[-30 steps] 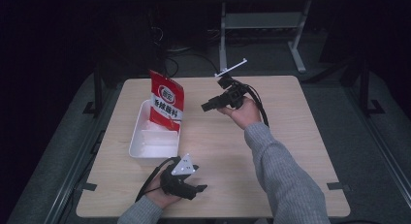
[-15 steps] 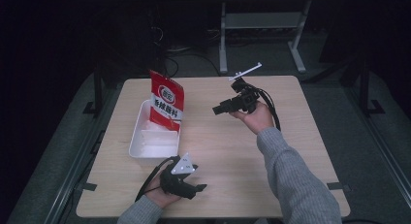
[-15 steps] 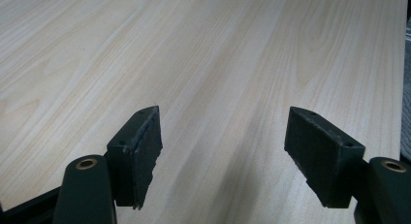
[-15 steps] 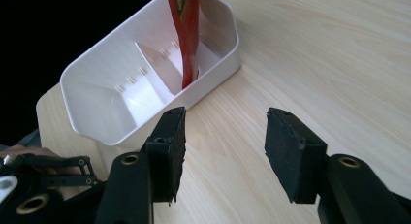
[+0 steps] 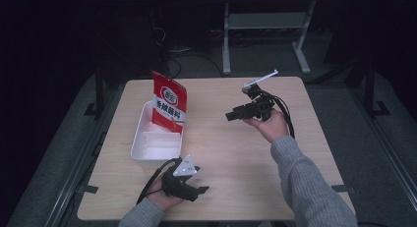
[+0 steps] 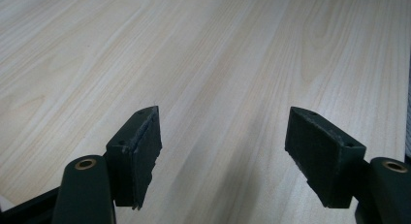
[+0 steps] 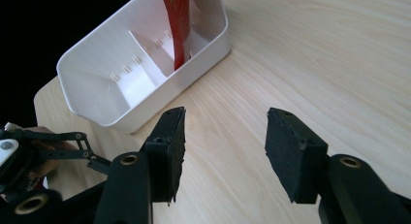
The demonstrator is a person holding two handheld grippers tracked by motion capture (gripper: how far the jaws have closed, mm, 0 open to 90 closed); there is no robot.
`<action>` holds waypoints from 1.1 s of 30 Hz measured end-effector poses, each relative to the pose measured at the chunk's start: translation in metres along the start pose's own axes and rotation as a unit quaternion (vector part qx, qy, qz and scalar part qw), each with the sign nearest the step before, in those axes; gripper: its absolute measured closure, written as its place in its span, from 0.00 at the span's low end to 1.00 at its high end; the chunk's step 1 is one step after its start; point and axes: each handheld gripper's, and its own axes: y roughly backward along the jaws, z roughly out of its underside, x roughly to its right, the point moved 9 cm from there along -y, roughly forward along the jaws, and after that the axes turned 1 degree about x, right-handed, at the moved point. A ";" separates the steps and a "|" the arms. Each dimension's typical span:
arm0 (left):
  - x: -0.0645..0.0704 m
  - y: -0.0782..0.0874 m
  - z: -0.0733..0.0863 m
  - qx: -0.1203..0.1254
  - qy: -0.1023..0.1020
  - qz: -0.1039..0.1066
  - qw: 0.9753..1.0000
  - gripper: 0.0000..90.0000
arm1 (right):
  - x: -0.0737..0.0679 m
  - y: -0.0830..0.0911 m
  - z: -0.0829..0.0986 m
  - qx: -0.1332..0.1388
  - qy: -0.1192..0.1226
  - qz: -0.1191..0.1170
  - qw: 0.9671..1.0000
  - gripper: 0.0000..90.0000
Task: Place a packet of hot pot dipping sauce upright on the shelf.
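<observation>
A red packet point(image 5: 168, 103) with white print stands upright in the far compartment of a white bin point(image 5: 139, 142) at the table's left. The right gripper view shows that packet point(image 7: 178, 25) edge-on inside the bin point(image 7: 203, 44). My right gripper point(image 5: 230, 115) is held above the table's right middle, pointing left toward the bin, open and empty point(image 7: 223, 151). My left gripper point(image 5: 201, 190) rests near the front edge, in front of the bin, open over bare wood point(image 6: 220, 156). The right gripper view also catches the left gripper point(image 7: 72, 146) at lower left.
The wooden table point(image 5: 221, 153) has bare surface between the two grippers. The bin's near compartment point(image 7: 97, 95) holds nothing. A metal stand point(image 5: 265, 25) and dark floor lie beyond the far edge.
My right gripper has drifted right and slightly toward me, away from the bin. The left gripper has stayed put.
</observation>
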 end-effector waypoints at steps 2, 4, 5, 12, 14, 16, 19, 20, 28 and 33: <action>0.000 0.000 0.000 0.000 0.000 -0.001 1.000 0.32 | 0.001 0.002 0.004 0.001 -0.002 0.000 1.000 0.53; 0.000 0.000 0.000 0.000 -0.001 -0.001 1.000 0.32 | 0.003 0.004 0.007 0.001 -0.005 0.002 1.000 0.53; 0.000 0.000 0.000 -0.001 0.000 -0.001 1.000 0.32 | 0.003 0.005 0.008 0.002 -0.006 0.002 1.000 0.53; 0.000 0.000 0.000 -0.001 0.000 -0.001 1.000 0.32 | 0.007 0.012 0.021 0.004 -0.009 0.004 1.000 0.53; 0.000 0.000 0.000 -0.001 0.001 -0.001 1.000 0.32 | 0.008 0.013 0.025 0.004 -0.012 0.005 1.000 0.53; 0.000 0.000 0.000 -0.001 0.001 -0.001 1.000 0.32 | 0.010 0.016 0.031 0.006 -0.015 0.005 1.000 0.53; 0.000 0.000 0.000 -0.002 0.000 -0.001 1.000 0.32 | 0.012 0.020 0.038 0.007 -0.019 0.006 1.000 0.52; 0.000 0.000 0.000 -0.003 -0.001 -0.001 1.000 0.32 | 0.012 0.022 0.040 0.008 -0.019 0.006 1.000 0.52; 0.000 0.000 0.000 -0.002 -0.001 -0.002 1.000 0.32 | 0.019 0.037 0.063 0.016 -0.033 0.008 0.999 0.52; 0.000 0.000 0.000 -0.003 -0.002 -0.002 1.000 0.32 | 0.023 0.045 0.079 0.019 -0.043 0.012 0.999 0.52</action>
